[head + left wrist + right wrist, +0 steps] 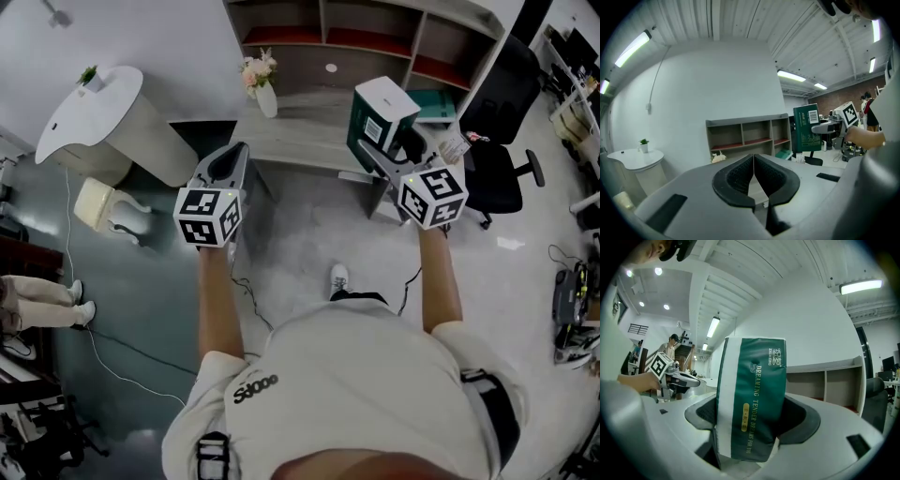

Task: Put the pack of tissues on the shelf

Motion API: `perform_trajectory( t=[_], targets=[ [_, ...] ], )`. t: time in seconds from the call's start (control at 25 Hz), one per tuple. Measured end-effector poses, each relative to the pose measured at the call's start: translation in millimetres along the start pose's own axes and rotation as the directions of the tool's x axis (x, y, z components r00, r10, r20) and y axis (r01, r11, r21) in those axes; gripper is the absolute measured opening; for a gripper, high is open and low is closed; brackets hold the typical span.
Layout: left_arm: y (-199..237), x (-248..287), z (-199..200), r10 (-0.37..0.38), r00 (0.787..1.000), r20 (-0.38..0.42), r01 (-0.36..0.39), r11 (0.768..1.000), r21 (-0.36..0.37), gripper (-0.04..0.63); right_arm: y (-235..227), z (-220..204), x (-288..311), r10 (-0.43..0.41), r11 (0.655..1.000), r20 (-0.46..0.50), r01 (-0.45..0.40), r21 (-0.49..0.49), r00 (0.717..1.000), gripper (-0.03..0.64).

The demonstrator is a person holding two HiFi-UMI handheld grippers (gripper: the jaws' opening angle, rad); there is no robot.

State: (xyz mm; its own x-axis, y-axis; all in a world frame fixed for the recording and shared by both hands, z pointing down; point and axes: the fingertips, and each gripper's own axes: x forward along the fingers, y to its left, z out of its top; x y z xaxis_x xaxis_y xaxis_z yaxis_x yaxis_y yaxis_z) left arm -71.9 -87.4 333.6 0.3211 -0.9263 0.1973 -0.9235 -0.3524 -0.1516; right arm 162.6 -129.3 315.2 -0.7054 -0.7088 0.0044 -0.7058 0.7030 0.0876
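The right gripper [386, 152] is clenched on the green-and-white soft plastic pack of tissues [380, 117]. In the right gripper view the two dark pads press its lower part from both sides, and the pack stands upright above them. It is in the air, held up in front of the person, not yet on anything. The left gripper [229, 167] has its jaws pressed together with nothing between them. It is raised beside the other one and has no part in the carrying.

The grey wooden shelf with open compartments and reddish-brown boards [323, 21] is ahead, and the compartments look empty. On the grey ledge below them stands a white vase with pale flowers [263, 86], to the left of the pack. A black office chair [499, 141] is at the right.

The step in hand is, I think, the carrying of the pack to a compartment. To do it well:

- keep the grip firm but not harder — the pack is soft and can bend or slip out at its lower edge;
- hold it upright and aim at a compartment on the right side, away from the vase;
- bring the bottom flat onto the board before opening the jaws — if released too high, it may tip over.
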Motion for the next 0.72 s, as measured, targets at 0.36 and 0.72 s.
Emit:
perform_trajectory(
  t=[0.36, 0.72],
  targets=[
    [23, 100, 7, 0.014, 1.0, -0.023, -0.014, 1.0, -0.024, 0.019, -87, -16, 68, 0.013, 1.0, -0.022, -0.013, -0.003, 1.0, 0.362],
    [59, 164, 6, 0.033, 0.999, -0.039, -0.035, 0.998, -0.057, 0.018, -130, -18, 139, 0.051, 0.998, -0.037, -0.053, -0.029, 0.998, 0.362]
  ],
)
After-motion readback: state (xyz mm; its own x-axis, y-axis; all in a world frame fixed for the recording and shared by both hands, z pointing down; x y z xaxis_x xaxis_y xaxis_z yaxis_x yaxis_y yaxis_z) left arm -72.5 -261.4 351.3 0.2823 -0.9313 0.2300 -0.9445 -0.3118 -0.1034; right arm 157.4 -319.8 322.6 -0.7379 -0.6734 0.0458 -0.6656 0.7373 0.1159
